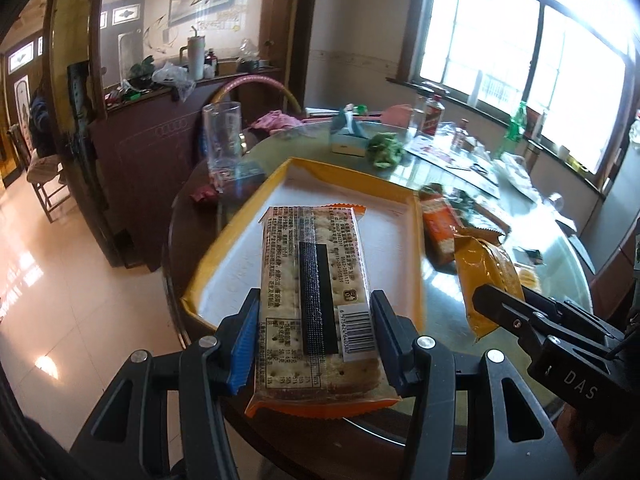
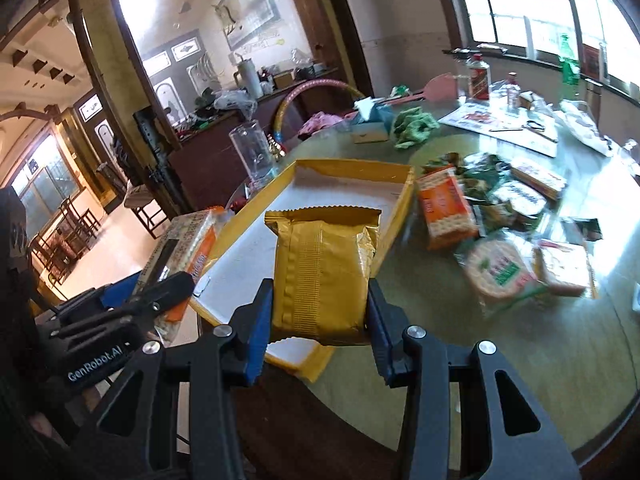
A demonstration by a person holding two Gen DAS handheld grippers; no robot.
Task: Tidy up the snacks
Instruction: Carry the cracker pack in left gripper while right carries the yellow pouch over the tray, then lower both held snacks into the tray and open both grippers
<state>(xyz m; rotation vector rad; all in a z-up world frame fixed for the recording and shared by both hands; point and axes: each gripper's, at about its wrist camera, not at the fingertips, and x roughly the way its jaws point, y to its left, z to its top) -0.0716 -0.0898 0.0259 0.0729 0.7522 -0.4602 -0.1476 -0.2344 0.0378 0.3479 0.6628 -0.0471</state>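
Observation:
My left gripper is shut on a clear-wrapped cracker pack with orange ends and holds it over the near part of a yellow-rimmed white tray. My right gripper is shut on a gold snack packet above the tray's near right corner. Each gripper shows in the other's view: the right one with the gold packet, the left one with the cracker pack. An orange cracker pack and several more snack packs lie on the table right of the tray.
A round glass-topped table holds a tall clear glass, a tissue box, a green cloth, bottles and papers at the back. A dark cabinet stands to the left, windows behind.

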